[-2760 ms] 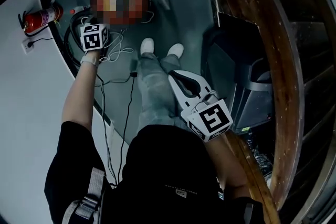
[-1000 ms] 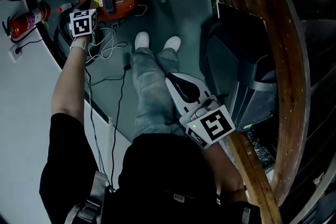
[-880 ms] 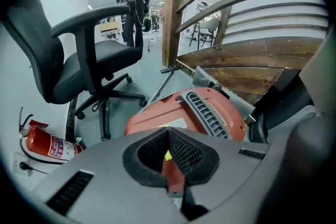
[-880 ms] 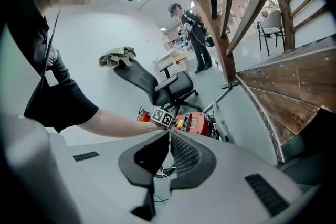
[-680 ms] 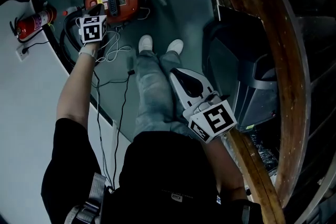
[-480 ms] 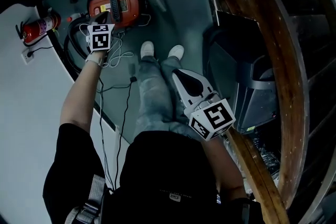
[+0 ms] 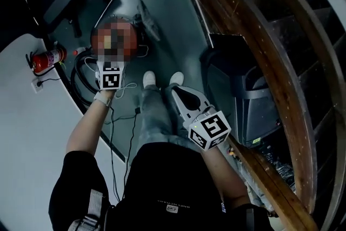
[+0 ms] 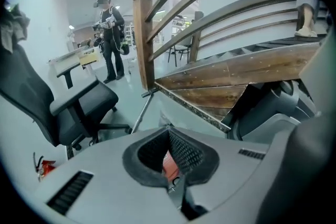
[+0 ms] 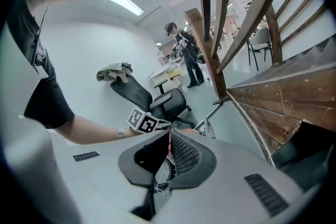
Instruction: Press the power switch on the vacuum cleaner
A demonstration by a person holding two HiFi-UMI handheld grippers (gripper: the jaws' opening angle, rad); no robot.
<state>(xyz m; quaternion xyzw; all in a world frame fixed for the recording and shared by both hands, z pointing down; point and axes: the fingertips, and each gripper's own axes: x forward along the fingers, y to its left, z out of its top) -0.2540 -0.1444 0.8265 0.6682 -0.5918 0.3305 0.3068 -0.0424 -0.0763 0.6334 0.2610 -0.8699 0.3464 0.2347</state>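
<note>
L gripper (image 8: 168, 129) over red vacuum cleaner (image 8: 168, 166), fingers pinched together, empty. R gripper (image 7: 175, 88) idle, fingers likewise. We judge press step: next, tip down onto pwr switch.

Just ahead of my left gripper (image 7: 111, 65): vacuum cleaner (image 8: 169, 166). Left of it, coiled black hose (image 7: 81, 77); right, loose white cables (image 7: 127, 87). My right gripper (image 7: 176, 90): my legs (image 7: 154, 111) touching left, dark container (image 7: 243, 94) and wooden stair (image 7: 254, 24) close right, open floor (image 7: 167, 19) ahead.
</note>
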